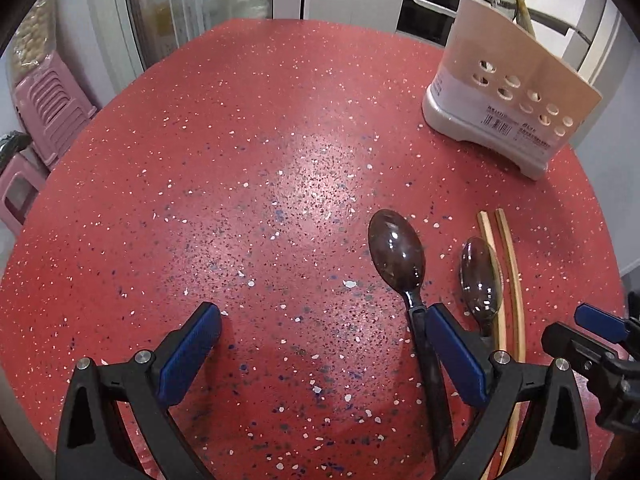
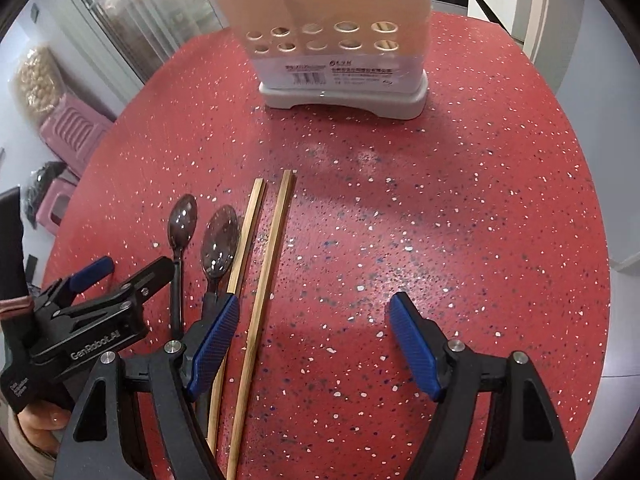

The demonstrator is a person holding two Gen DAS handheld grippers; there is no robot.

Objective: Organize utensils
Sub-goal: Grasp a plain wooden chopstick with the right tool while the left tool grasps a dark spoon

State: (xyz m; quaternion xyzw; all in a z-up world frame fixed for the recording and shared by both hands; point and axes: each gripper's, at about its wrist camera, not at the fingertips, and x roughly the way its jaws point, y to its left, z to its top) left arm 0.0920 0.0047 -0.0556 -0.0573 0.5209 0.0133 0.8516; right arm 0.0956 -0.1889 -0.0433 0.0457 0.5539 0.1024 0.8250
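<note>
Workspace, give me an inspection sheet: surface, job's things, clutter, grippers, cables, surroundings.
Surface: red speckled table, glossy.
Job's things: two dark spoons and two chopsticks lying side by side; beige utensil holder upright, already holding utensils.
Clutter: nothing seen.
Grippers: left gripper open, spoon handle beside one pad; right gripper open, one chopstick between the jaws, untouched.
Cables: nothing seen.
Surroundings: pink stools, glass-door cabinet, kitchen counter behind.

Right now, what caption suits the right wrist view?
Open tongs over two chopsticks beside two dark spoons, utensil holder behind.
</note>
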